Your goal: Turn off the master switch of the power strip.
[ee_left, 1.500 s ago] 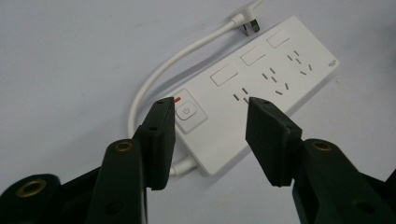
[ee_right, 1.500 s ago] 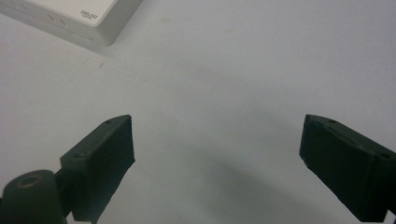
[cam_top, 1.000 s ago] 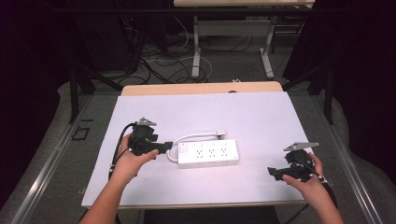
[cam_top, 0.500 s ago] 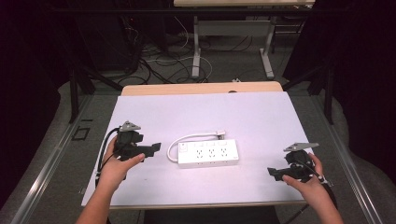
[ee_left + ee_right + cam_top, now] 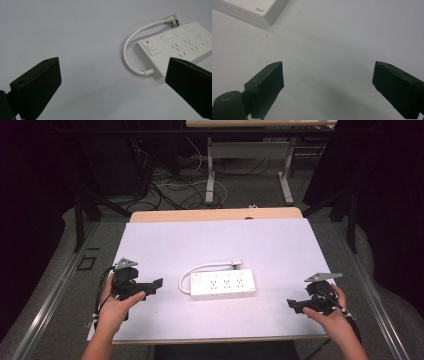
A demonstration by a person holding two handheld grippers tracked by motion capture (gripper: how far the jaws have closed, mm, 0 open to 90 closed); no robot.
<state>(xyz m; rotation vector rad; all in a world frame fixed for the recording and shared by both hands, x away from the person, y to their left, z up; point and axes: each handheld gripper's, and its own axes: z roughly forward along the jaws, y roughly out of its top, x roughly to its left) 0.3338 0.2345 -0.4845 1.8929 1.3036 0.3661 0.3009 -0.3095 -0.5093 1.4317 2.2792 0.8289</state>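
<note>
A white power strip (image 5: 223,284) lies flat in the middle of the white table (image 5: 220,245), its short white cord (image 5: 200,269) looped round to a plug (image 5: 235,264) behind it. My left gripper (image 5: 156,286) hovers left of the strip near the table's left edge, open and holding nothing. In the left gripper view the strip (image 5: 175,46) with its power switch (image 5: 150,47) lies ahead on the right between the wide jaws. My right gripper (image 5: 294,305) sits at the front right, open and apart from the strip. A corner of the strip (image 5: 254,8) shows at upper left in the right gripper view.
The table's front edge (image 5: 210,340) runs just before both hands. A wooden strip (image 5: 215,214) borders the far side. Beyond it stand table legs (image 5: 210,170) and loose cables (image 5: 165,185) on the floor.
My left gripper has drawn back leftward from the power strip's cord end to the table's left edge. The right gripper and the strip have stayed put.
</note>
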